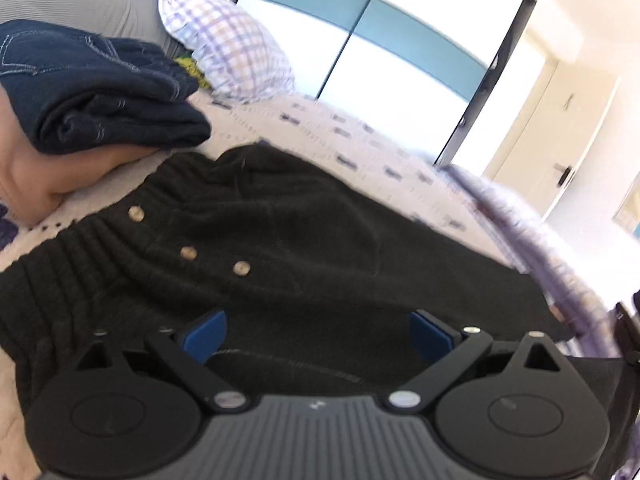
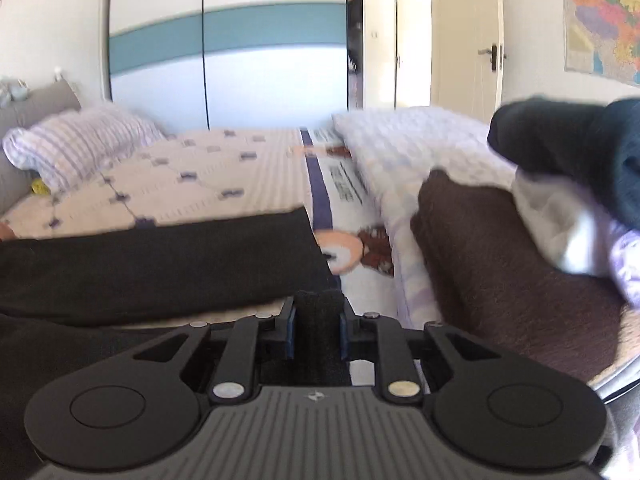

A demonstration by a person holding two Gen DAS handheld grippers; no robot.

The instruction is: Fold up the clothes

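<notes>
A black knitted garment (image 1: pixel 280 248) with three wooden buttons (image 1: pixel 188 253) lies spread on the patterned bedsheet (image 1: pixel 332 128). My left gripper (image 1: pixel 316 334) hovers just over its near edge, jaws wide open, blue pads (image 1: pixel 204 334) apart with cloth lying below them. In the right wrist view the same black garment (image 2: pixel 160 264) stretches across the left side. My right gripper (image 2: pixel 318 330) is shut on a bunched fold of that black fabric, which stands up between its pads.
Folded dark navy clothes (image 1: pixel 92 92) sit on a tan item at the far left, a checked pillow (image 1: pixel 228 40) behind. A brown garment (image 2: pixel 500 272), white cloth (image 2: pixel 560 232) and dark teal clothes (image 2: pixel 592 152) pile at the right. Wardrobe doors (image 2: pixel 240 60) stand beyond the bed.
</notes>
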